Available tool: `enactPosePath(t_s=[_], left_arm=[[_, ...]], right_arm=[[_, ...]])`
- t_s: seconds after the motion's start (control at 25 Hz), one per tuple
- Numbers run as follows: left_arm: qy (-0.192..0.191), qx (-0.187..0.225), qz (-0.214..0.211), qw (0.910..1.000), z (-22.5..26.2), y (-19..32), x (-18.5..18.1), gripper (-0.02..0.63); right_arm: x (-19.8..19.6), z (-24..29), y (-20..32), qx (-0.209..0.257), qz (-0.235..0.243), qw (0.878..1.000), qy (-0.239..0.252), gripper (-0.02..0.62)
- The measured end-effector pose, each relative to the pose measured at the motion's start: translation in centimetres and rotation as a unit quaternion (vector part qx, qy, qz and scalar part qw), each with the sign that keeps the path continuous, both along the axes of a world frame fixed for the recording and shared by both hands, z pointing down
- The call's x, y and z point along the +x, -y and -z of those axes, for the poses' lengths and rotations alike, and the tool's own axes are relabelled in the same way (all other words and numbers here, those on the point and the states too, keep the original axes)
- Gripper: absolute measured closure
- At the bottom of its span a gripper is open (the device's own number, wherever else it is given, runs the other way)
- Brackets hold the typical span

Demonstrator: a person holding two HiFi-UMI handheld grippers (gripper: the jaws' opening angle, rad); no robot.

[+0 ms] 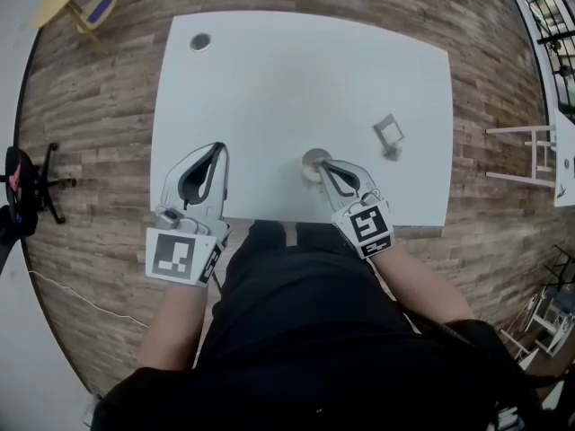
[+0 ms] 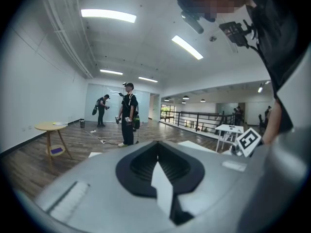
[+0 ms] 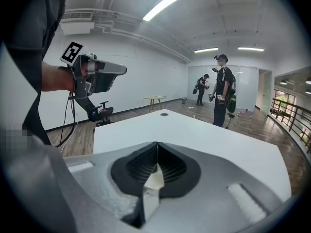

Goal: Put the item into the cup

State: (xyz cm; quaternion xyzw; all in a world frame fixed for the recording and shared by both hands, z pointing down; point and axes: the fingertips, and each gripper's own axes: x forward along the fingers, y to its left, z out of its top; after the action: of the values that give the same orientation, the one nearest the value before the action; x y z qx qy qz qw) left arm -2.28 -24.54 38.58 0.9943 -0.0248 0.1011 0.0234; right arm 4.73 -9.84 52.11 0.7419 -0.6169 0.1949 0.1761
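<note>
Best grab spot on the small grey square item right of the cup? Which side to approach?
Probably pinch the grey item across two opposite straight edges, coming from above with the right gripper, the nearer one. It lies flat on the white table, turned diamond-wise and apart from the cup, so nothing blocks it. Finer detail is too small to tell.

Smooth matt white table (image 1: 296,79) under tools. Grained wood-plank floor (image 1: 99,124) around. Grey matt plastic left tool (image 1: 218,149), right tool (image 1: 325,165); black ribbed pads (image 3: 141,166). Dull grey cup (image 1: 310,157) at right tool tip.
</note>
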Motion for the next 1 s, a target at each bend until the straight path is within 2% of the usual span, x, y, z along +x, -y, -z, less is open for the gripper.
enactPosePath(t_s=[0.56,0.68,0.84,1.0], left_arm=[[0.004,-0.010,-0.006,0.9999,-0.7,-0.2,1.1,0.607],[0.003,-0.031,0.006,0.9995,-0.4,0.0,1.5,0.607],[0.008,-0.012,-0.005,0.9999,-1.0,0.0,1.5,0.607],[0.009,-0.014,-0.007,0.9998,-1.2,-0.1,1.8,0.607]], right_arm=[[0.0,-0.8,-0.1,-0.007,-0.005,1.000,0.015,0.592],[0.0,-1.0,-0.3,-0.009,-0.006,1.000,0.019,0.592],[0.0,-1.2,-0.5,-0.013,-0.001,1.000,0.012,0.592],[-0.1,-1.5,-0.5,-0.014,-0.007,1.000,0.025,0.592]])
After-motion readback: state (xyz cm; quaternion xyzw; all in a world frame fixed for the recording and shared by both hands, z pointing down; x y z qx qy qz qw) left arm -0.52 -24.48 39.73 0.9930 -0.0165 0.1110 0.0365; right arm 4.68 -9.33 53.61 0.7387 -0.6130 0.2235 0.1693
